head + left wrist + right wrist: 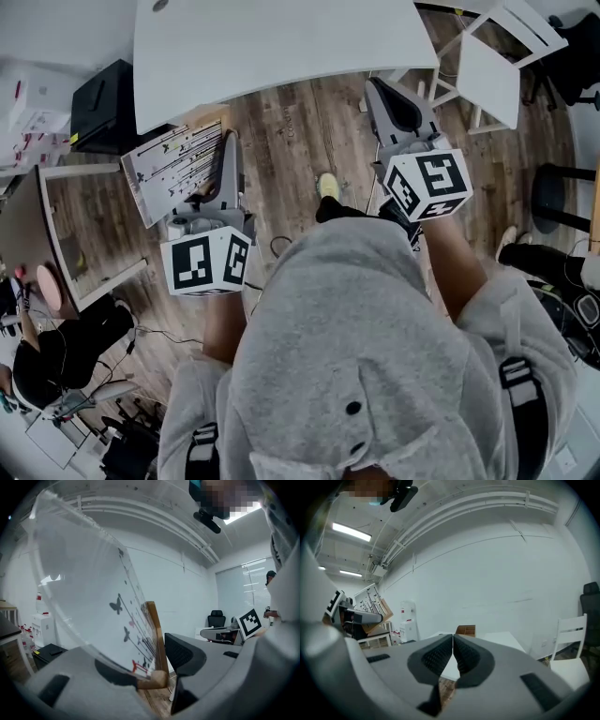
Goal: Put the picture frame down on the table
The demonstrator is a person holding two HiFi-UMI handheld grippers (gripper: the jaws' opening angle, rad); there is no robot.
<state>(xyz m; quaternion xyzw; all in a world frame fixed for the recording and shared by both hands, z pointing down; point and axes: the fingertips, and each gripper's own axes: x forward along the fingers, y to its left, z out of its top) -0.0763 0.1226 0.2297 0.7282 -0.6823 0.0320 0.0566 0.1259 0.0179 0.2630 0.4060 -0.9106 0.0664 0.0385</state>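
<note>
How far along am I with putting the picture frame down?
Done: the left tool grips the picture frame. In hand: frame held over the floor, short of the table. Left: set it on the table and release. The right tool is shut, empty.

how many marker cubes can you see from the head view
2. One marker cube sits on the left gripper, lower left; the other cube on the right gripper, upper right. None looks hidden.

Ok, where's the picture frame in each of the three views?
Head view: picture frame left of centre, below the table.
Left gripper view: fills the left, clamped in the left gripper.
Right gripper view: small, far left.
Shared landmark: wood floor.
</note>
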